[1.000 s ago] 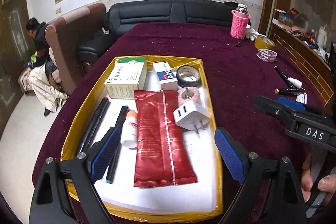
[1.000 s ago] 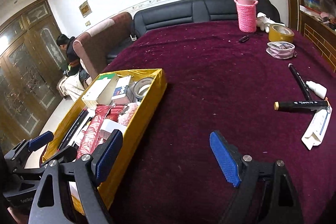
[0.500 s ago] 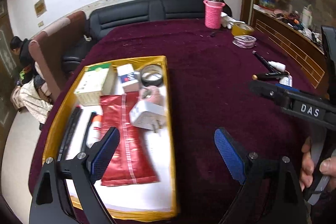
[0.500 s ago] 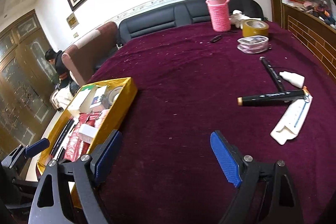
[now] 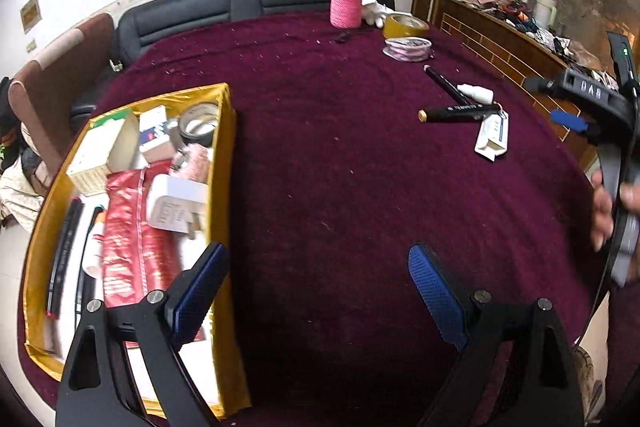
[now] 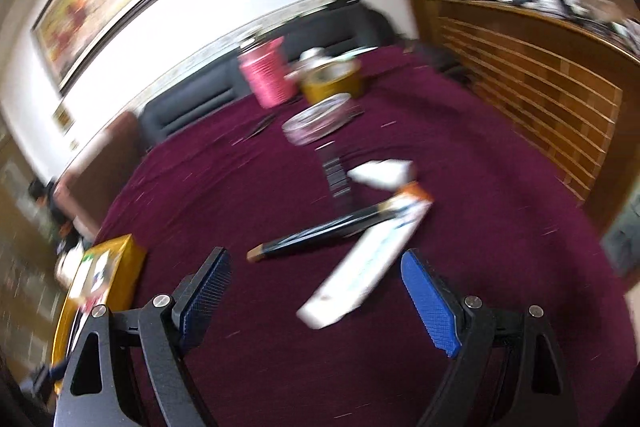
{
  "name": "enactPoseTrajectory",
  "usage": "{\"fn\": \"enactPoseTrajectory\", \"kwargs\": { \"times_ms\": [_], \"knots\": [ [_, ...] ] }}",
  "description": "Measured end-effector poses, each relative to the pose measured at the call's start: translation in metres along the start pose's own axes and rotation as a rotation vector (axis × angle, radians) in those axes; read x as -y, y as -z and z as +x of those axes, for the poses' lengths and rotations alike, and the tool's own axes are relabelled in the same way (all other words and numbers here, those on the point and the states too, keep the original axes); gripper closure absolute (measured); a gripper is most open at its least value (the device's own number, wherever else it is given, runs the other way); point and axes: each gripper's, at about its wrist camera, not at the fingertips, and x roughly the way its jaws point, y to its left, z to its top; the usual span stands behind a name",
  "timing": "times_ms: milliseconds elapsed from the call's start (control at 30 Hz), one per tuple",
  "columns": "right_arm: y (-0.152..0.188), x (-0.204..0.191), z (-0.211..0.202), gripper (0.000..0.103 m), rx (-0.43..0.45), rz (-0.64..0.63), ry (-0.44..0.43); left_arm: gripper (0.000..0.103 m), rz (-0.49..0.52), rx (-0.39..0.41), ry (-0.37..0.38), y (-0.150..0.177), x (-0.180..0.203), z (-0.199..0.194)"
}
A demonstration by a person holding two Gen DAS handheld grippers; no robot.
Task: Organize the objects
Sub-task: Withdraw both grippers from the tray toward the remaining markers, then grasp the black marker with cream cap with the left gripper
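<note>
A yellow tray [image 5: 226, 155] on the maroon table holds a red packet [image 5: 128, 247], a white charger [image 5: 176, 205], tape, boxes and pens. My left gripper [image 5: 320, 291] is open and empty, just right of the tray. On the right of the table lie a black marker [image 5: 456, 114], a second marker [image 5: 442, 83], a small white bottle [image 5: 476, 91] and a white toothpaste box [image 5: 494, 133]. My right gripper [image 6: 316, 297] is open and empty, close over the white box [image 6: 364, 263] and black marker [image 6: 320, 233]. The right wrist view is blurred.
A pink-wrapped bottle [image 5: 346, 1], a yellow tape roll [image 5: 404, 25] and a clear lidded container [image 5: 408, 47] stand at the table's far side. A black sofa [image 5: 240, 3] lies behind. A wooden sideboard [image 5: 512, 39] with clutter runs along the right.
My left gripper has swung right, off the tray and over the bare cloth. My right gripper has moved forward and right, up to the markers and white box.
</note>
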Motion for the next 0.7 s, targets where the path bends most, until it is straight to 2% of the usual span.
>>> {"fn": "enactPoseTrajectory", "kwargs": {
  "times_ms": [133, 400, 500, 567, 667, 700],
  "knots": [
    [-0.018, 0.039, 0.009, 0.013, -0.018, 0.096, 0.014, 0.012, -0.01, -0.015, 0.012, 0.003, 0.001, 0.006],
    [-0.012, 0.044, 0.047, 0.013, -0.113, 0.176, -0.045, 0.012, -0.022, -0.008, 0.029, 0.004, -0.002, 0.003],
    [-0.018, 0.019, 0.049, 0.013, -0.103, 0.11, -0.099, 0.012, -0.022, -0.009, 0.031, 0.005, -0.002, 0.003],
    [-0.028, -0.007, 0.056, 0.013, -0.115, 0.007, -0.123, 0.012, -0.029, -0.015, 0.038, 0.005, -0.002, 0.004],
    [-0.043, -0.031, 0.078, 0.013, -0.133, -0.088, -0.075, 0.012, -0.036, -0.012, 0.052, 0.007, -0.003, 0.0],
    [-0.047, -0.035, 0.09, 0.013, -0.164, -0.106, -0.065, 0.012, -0.034, -0.01, 0.051, 0.007, -0.002, -0.002]
  ]
}}
